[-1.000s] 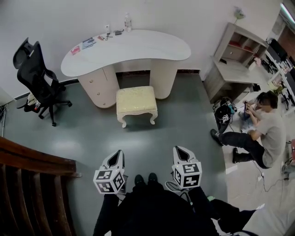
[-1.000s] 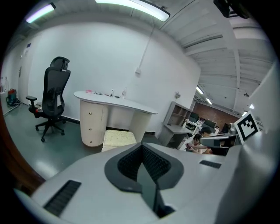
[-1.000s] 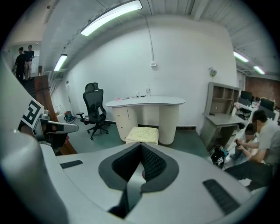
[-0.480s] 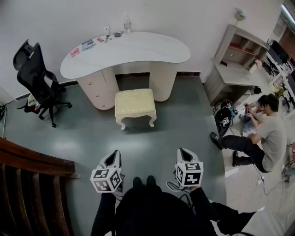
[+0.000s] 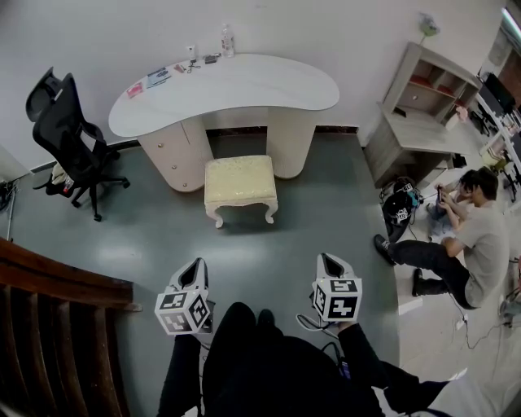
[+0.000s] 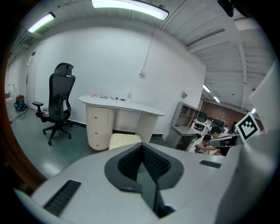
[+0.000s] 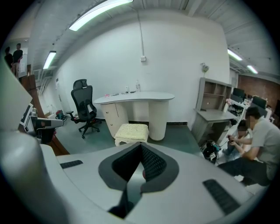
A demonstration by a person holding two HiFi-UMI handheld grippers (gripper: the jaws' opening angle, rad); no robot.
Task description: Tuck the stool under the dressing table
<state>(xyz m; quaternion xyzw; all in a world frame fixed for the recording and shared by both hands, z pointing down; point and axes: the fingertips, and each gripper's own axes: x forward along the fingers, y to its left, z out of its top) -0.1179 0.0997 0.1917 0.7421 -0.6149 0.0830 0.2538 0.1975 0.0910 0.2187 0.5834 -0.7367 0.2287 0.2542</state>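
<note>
cream stool point(image 5: 240, 181) before dressing table point(image 5: 228, 85) — only gripper views show ceiling lights point(image 6: 129, 8)

We see open floor point(image 5: 252, 244) between us and the stool point(image 5: 240, 181), which blocks the gap under the worktop point(image 5: 244, 85), seemingly only half in.

Three cameras, all turned to the dressing table point(image 5: 224, 85).
The head view looks steeply down from above the person, with the left gripper point(image 5: 194, 269) and right gripper point(image 5: 327, 262) low in the picture. Each gripper view looks nearly level along its own jaws, from low and well back. All three share the dressing table, the stool point(image 5: 240, 181) and the black office chair point(image 5: 65, 130) at its left side.
</note>
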